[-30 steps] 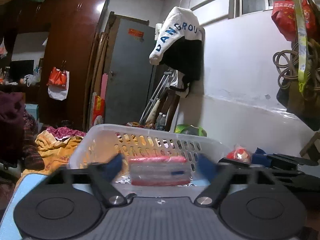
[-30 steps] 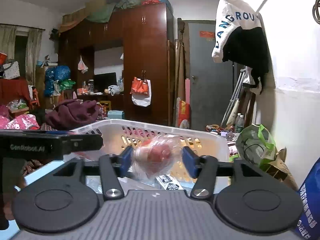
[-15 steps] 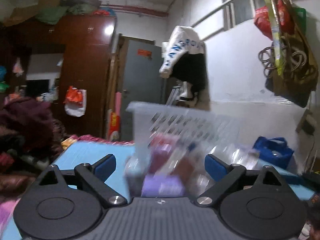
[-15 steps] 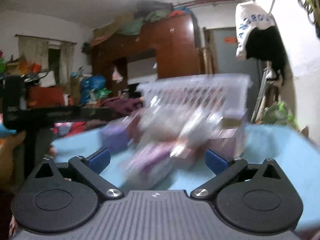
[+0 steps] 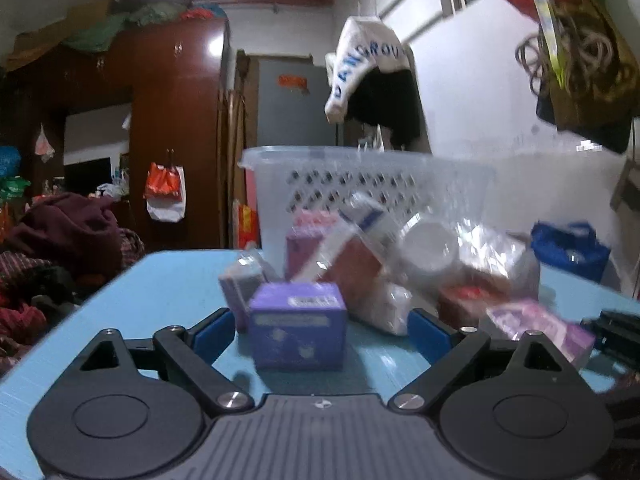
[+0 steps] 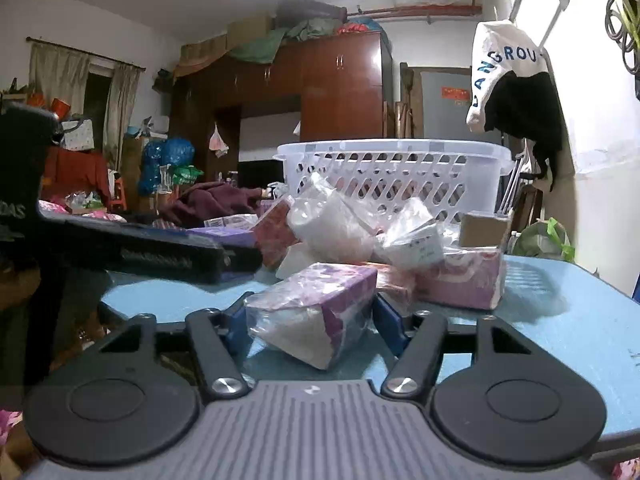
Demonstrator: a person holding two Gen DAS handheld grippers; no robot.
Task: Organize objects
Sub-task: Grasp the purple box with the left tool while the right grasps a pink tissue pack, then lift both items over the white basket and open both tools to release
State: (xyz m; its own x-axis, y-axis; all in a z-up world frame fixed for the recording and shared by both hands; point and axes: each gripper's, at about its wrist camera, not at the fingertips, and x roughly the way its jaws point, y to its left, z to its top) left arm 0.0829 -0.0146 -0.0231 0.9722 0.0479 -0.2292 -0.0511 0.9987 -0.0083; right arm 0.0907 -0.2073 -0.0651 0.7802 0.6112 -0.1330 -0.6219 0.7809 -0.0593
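Left tongs (image 5: 320, 330): closing round purple box (image 5: 298, 326) on tabletop (image 5: 160, 292), apparently not touching (blurred).
Right tongs (image 6: 306, 322): closing on wrapped pack (image 6: 312, 312).
Risk: soft pack may slip from a shallow grip.

We hold our left gripper (image 5: 320, 326) low and nearly flat, pointing ahead. Its blue pads are wide apart and are closing, touching nothing yet. Our right gripper (image 6: 308, 322) sits low and flat too. Its jaws are closing, and both blue pads seem to touch a purple pack (image 6: 312, 312) between them.
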